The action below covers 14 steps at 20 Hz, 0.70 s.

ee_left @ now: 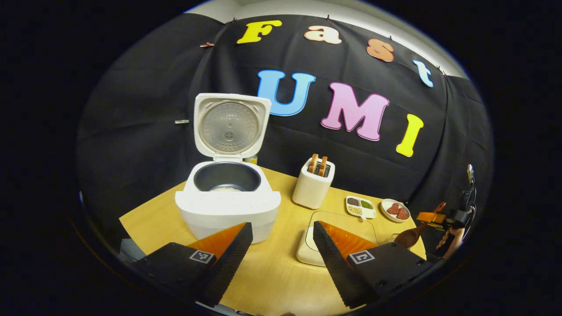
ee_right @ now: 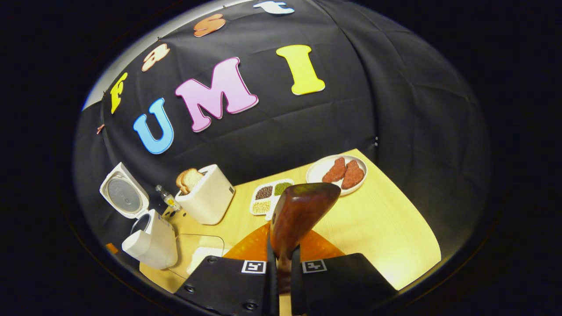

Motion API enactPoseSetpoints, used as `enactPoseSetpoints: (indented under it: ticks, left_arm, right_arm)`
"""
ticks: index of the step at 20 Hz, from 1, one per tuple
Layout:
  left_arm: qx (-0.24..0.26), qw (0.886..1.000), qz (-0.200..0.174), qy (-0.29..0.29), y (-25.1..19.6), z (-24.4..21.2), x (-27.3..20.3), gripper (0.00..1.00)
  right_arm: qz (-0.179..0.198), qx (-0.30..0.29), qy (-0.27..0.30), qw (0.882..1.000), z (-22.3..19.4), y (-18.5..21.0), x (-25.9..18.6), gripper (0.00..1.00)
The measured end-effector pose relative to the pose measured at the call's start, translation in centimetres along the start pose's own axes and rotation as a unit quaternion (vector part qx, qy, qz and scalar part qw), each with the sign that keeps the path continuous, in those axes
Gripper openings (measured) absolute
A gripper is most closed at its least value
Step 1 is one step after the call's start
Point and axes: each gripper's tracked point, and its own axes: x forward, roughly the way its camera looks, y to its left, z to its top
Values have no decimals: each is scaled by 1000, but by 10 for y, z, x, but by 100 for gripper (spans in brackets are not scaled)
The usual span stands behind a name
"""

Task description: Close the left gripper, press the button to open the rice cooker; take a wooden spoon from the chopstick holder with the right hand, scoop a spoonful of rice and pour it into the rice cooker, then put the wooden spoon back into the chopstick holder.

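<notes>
black cloth wall (ee_left: 145, 131) behind a pale wooden table (ee_left: 272, 272)

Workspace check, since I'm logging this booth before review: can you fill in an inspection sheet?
Surface: wooden table.
Job's things: rice cooker lid up, some rice inside; wooden spoon in right gripper; chopstick holder upright.
Clutter: divided grain dish, plate of red pieces, clear-lidded container, small bottle.
Grippers: left gripper open, empty; right shut on spoon handle.
Cables: nothing seen.
Surroundings: black cloth wall.
</notes>
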Motion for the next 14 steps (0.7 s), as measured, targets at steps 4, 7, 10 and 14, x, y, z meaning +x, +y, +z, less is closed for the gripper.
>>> enactPoseSetpoints:
  ticks: [4,7,10,14]
  left_arm:
    - [-10,999,35,15,21,-12,-11,96]
    - [-21,998,54,11,33,-8,-18,96]
    - [-28,997,66,-1,43,7,-20,96]
    - [-12,997,74,-23,58,41,-18,96]
  right_arm:
    - [-6,3,26,1000,-28,-6,13,15]
    - [-15,3,35,999,-37,-10,21,16]
    - [-23,2,33,999,-41,-15,27,14]
    - [-43,-1,27,999,-36,-20,25,28]
